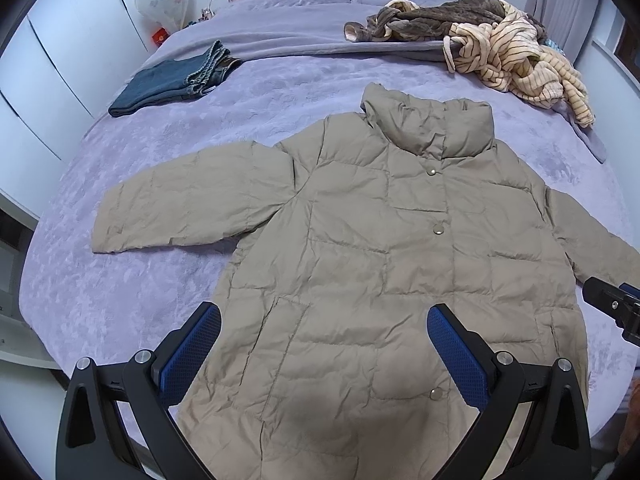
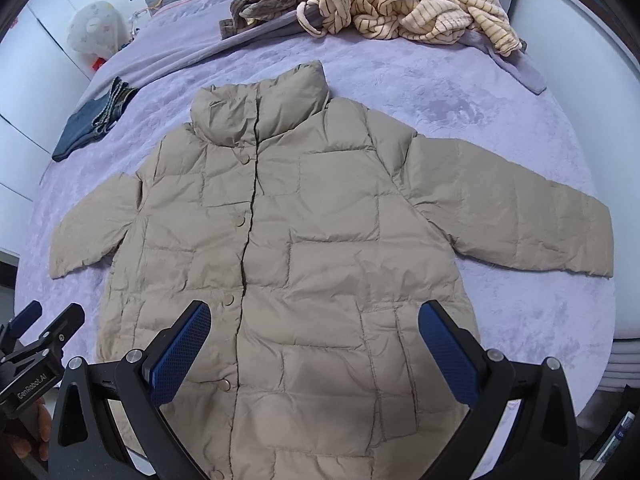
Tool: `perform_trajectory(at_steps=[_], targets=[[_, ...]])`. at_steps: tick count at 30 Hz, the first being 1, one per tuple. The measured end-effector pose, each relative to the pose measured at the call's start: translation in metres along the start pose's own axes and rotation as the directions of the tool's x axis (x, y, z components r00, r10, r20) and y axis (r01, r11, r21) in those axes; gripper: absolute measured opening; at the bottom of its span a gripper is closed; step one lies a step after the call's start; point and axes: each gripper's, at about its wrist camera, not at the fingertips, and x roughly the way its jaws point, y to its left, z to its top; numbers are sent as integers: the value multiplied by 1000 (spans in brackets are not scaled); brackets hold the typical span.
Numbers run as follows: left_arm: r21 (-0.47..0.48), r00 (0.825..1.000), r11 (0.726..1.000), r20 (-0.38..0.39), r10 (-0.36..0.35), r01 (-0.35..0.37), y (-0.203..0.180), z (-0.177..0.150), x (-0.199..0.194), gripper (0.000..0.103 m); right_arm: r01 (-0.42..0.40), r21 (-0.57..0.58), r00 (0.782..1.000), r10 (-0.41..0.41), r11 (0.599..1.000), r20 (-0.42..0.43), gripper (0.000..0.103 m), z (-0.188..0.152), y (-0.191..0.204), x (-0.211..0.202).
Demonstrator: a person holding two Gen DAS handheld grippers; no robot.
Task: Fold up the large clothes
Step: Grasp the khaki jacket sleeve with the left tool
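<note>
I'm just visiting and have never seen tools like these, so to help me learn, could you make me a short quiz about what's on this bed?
1. True or false: the tan puffer jacket lies flat, front up, with both sleeves spread out.
2. Which item is already folded? A) the blue jeans B) the striped cream garment C) the brown fleece garment
3. Fill in: both the left gripper and the right gripper are ____ and hold nothing.

Key: 1 true; 2 A; 3 open.
</note>
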Motion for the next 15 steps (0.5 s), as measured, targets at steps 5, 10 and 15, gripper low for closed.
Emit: perform_trajectory(at_steps=[5,10,15], targets=[[-24,998,998,29,-63,63,21,4,17,103,-20,22,1000,21,1000,-13,103,-4,10,7],[-70,996,993,-5,-94,93,62,14,49,103,-84,80,996,84,993,3,103,-4,23,14],[-204,970,951,-22,-241,231,122,21,89,103,-136,98,990,139,986,-24,103,-7,57,37]])
